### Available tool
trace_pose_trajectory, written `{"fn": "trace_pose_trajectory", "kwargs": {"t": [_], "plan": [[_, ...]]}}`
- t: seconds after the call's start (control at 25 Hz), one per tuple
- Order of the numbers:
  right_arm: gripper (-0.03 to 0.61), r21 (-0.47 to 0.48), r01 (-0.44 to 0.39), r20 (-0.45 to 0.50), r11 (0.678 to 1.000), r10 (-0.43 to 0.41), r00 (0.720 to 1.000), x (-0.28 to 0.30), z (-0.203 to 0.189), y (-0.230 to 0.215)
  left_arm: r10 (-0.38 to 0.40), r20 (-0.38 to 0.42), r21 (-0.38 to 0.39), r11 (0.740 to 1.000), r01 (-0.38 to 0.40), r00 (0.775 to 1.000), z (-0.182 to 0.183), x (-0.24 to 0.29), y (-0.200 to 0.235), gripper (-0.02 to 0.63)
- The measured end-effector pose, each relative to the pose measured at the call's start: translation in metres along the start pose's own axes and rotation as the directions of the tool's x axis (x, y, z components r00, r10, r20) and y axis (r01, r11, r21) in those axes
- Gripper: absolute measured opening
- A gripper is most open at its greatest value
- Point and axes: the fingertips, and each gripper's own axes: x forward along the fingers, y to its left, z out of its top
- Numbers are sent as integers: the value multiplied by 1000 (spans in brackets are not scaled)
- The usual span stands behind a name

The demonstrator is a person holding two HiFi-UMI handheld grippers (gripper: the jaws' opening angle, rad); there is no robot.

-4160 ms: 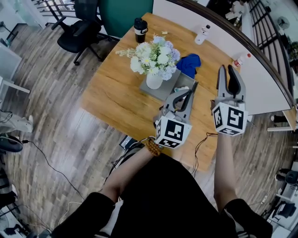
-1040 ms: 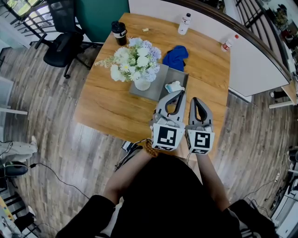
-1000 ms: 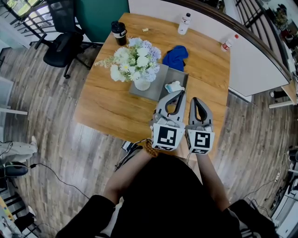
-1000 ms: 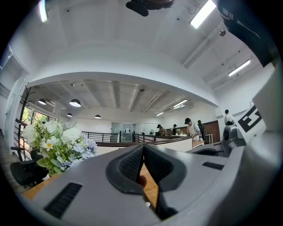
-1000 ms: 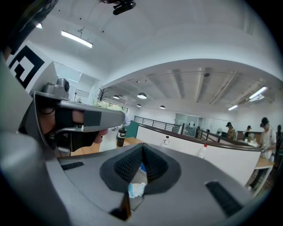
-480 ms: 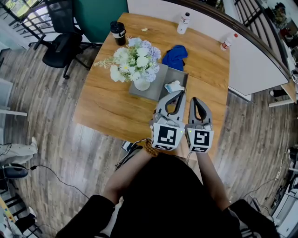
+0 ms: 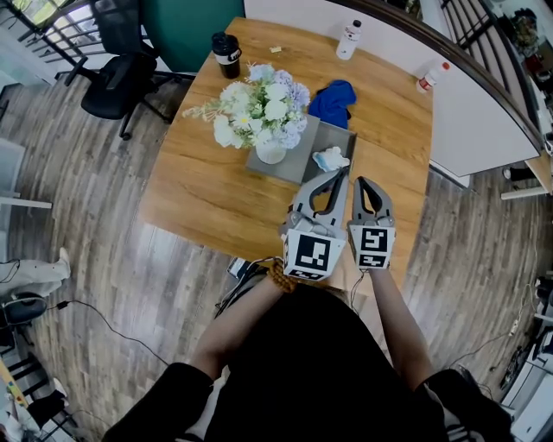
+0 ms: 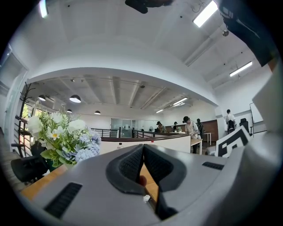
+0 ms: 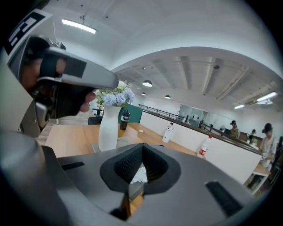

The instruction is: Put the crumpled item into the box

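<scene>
Right hand-held gripper [image 7: 361,182] moved beside left hand-held gripper [image 7: 342,173]; two, both closed.

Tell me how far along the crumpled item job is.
Looks done: the pale crumpled item lies in the grey box beside the vase. In hand: nothing; left tongs and right tongs are shut and empty, short of the box. Left: apparently nothing, though a crumpled blue cloth lies outside the box.

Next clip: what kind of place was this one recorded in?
Most likely an open-plan office: a black swivel chair near the wooden table, people at desks in the background, and strip lights overhead.
</scene>
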Motion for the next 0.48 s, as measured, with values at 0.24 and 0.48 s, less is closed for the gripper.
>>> {"fn": "trace_pose_trajectory", "kwargs": {"t": [0.24, 0.48], "plan": [[3, -60, -55, -96, 997, 49, 994, 35, -41, -2, -5, -43, -10, 1000, 4, 999, -16, -13, 6, 23], [5, -82, -111, -273, 990, 85, 958, 75, -105, -11, 13, -114, -35, 999, -17, 993, -44, -37, 17, 23]]}}
